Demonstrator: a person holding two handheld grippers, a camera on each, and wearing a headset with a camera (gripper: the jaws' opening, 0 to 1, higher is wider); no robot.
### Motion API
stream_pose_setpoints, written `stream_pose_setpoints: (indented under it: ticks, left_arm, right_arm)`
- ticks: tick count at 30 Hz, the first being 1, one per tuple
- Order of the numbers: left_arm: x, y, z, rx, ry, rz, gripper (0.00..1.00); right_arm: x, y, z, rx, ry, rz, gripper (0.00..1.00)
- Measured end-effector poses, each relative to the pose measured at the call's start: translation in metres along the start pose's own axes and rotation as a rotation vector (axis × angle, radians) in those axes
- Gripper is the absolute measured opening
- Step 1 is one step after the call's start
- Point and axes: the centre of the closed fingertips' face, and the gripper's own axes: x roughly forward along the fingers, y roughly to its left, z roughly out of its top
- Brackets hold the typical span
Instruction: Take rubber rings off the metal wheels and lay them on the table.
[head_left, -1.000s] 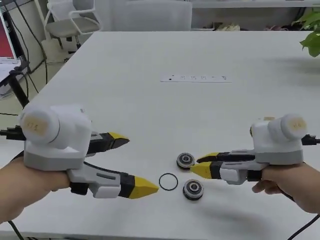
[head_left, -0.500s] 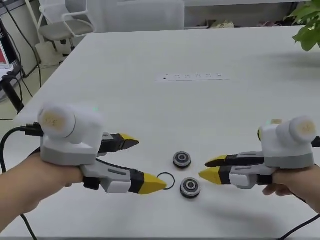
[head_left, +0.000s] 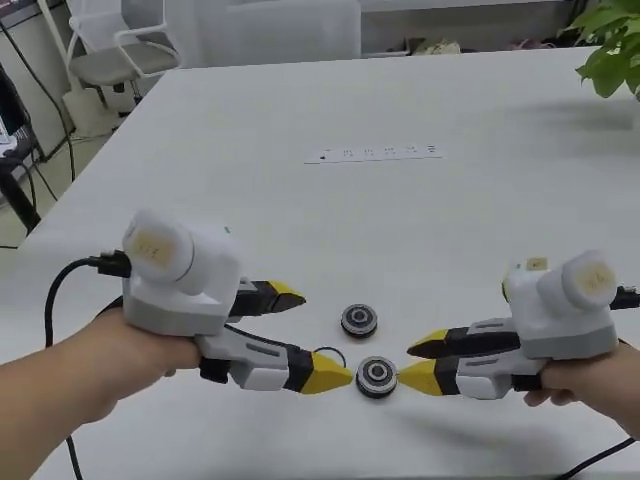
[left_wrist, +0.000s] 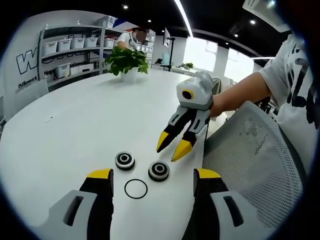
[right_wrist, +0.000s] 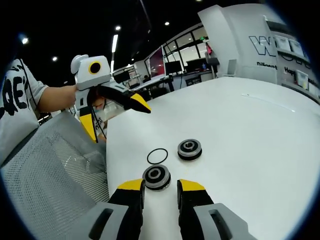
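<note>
Two small metal wheels with dark rims lie on the white table (head_left: 400, 220): a far wheel (head_left: 359, 320) (left_wrist: 125, 160) (right_wrist: 190, 149) and a near wheel (head_left: 376, 375) (left_wrist: 159, 171) (right_wrist: 156, 177). A loose black rubber ring (left_wrist: 136, 189) (right_wrist: 157, 156) lies flat beside them, partly behind my left gripper's lower tip in the head view (head_left: 328, 354). My left gripper (head_left: 325, 337) (left_wrist: 153, 175) (right_wrist: 121, 125) is wide open, its lower tip just left of the near wheel. My right gripper (head_left: 405, 363) (right_wrist: 161, 185) (left_wrist: 167, 153) is open narrowly, its tips just right of that wheel.
A flat strip of sockets (head_left: 370, 153) lies mid-table. A potted plant (head_left: 610, 55) (left_wrist: 125, 62) stands at the far right corner. Office chairs (head_left: 110, 50) stand beyond the table's far left. A cable (head_left: 75, 275) trails from my left gripper.
Both grippers have closed in on the near wheel from either side; the left one moved right and forward. The wheels and the ring have stayed put.
</note>
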Motion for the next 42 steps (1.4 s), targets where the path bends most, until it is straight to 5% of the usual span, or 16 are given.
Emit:
stream_pose_setpoints:
  ticks: [18, 42]
  left_arm:
    - [0.034, -0.011, -0.012, -0.014, 0.037, -0.064, 0.45]
    - [0.069, -0.019, -0.027, -0.005, 0.085, -0.096, 0.21]
  right_arm:
    - [0.011, 0.005, -0.013, -0.097, 0.042, 0.022, 0.22]
    - [0.017, 0.006, -0.019, -0.111, 0.055, 0.029, 0.20]
